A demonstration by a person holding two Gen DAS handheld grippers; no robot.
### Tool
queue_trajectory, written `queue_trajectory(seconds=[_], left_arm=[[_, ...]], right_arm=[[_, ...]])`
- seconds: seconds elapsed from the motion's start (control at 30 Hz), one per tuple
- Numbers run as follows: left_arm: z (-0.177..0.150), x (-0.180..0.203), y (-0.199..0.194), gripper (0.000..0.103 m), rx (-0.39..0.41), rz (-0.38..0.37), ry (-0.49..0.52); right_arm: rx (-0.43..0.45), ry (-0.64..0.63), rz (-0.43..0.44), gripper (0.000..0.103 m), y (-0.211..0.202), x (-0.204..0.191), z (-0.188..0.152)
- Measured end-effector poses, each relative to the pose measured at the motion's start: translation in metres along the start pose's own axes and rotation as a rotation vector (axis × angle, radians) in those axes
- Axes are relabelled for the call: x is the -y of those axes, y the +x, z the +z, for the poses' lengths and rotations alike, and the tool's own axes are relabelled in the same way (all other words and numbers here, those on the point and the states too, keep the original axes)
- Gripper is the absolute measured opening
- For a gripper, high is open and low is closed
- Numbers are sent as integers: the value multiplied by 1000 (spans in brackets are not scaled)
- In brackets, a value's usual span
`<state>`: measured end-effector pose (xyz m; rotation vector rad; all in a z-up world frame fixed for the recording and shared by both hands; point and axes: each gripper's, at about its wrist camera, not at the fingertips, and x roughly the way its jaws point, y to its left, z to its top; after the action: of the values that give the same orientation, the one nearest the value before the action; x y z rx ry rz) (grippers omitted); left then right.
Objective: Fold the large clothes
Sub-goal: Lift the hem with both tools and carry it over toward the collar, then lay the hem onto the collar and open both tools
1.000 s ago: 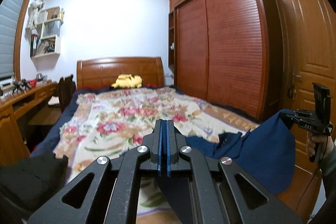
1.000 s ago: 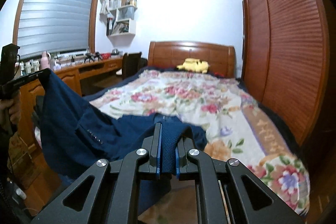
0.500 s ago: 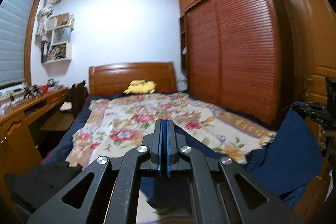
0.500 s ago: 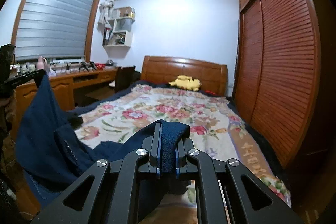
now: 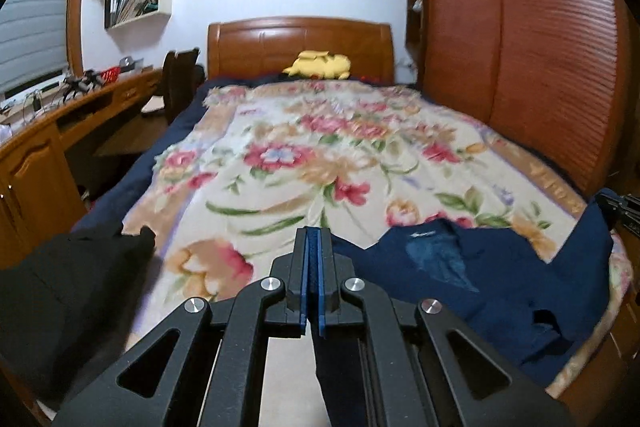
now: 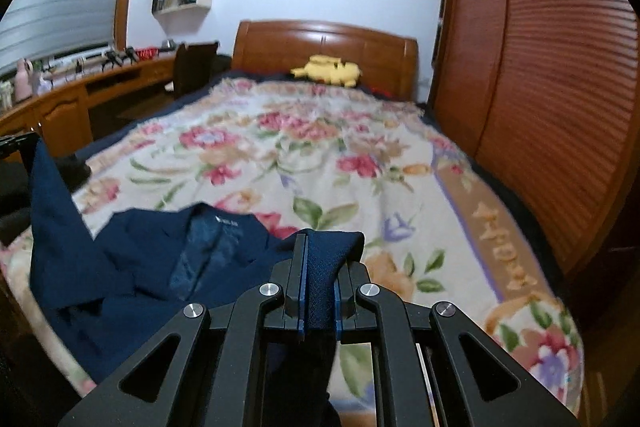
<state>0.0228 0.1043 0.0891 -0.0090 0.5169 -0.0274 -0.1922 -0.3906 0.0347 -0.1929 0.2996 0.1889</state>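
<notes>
A navy blue jacket (image 5: 480, 267) (image 6: 132, 259) lies spread across the foot of the bed, lining and collar label facing up. My left gripper (image 5: 313, 233) is shut on a thin edge of it, and the cloth hangs down between the fingers. My right gripper (image 6: 320, 239) is shut on a thicker bunch of the same navy cloth. Each gripper lifts one corner: the right gripper (image 5: 624, 207) shows at the far right of the left wrist view, the left gripper (image 6: 16, 143) at the far left of the right wrist view. The cloth between the two corners rests on the blanket.
A floral blanket (image 5: 300, 155) covers the bed, with a yellow plush toy (image 5: 320, 65) by the wooden headboard. A black garment (image 5: 60, 287) lies at the bed's near left corner. A desk (image 5: 32, 147) and chair (image 5: 180, 79) stand left, a slatted wardrobe (image 5: 540, 47) right.
Both grippers have swung forward and down over the bed. The jacket, which hung in the air between them, now lies spread on the blanket with only its corners lifted.
</notes>
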Motion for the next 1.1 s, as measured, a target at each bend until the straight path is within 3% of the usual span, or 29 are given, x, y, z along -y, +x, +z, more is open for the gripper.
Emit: queue_trajectory(seconds=[0.27, 0.47, 0.57, 0.7, 0.8, 0.87, 0.9, 0.93, 0.97, 1.1], left_arm=[[17, -3, 57, 4, -20, 49, -16], [43, 1, 96, 4, -15, 69, -16], [41, 7, 118, 4, -37, 56, -7], [17, 16, 133, 12, -101, -28, 6], [0, 26, 130, 38, -114, -51, 53], [-10, 30, 123, 57, -130, -91, 68], [-14, 32, 119, 62, -132, -102, 66], [-19, 33, 112, 72, -128, -113, 62], [-23, 33, 105, 76, -119, -126, 59], [-43, 37, 70, 77, -87, -166, 58]], right_arm=[[-36, 16, -23, 9, 66, 16, 27], [-26, 68, -103, 9, 130, 18, 44], [-86, 68, -165, 9, 167, 17, 45], [-173, 68, -148, 11, 198, 10, 37], [-221, 46, -129, 28, 207, 0, 33], [-221, 26, -129, 68, 204, -4, 34], [-207, 23, -132, 74, 198, -3, 35], [-193, 18, -130, 78, 192, -5, 36], [-185, 10, -126, 79, 186, -6, 36], [-160, -28, -36, 79, 160, -20, 24]])
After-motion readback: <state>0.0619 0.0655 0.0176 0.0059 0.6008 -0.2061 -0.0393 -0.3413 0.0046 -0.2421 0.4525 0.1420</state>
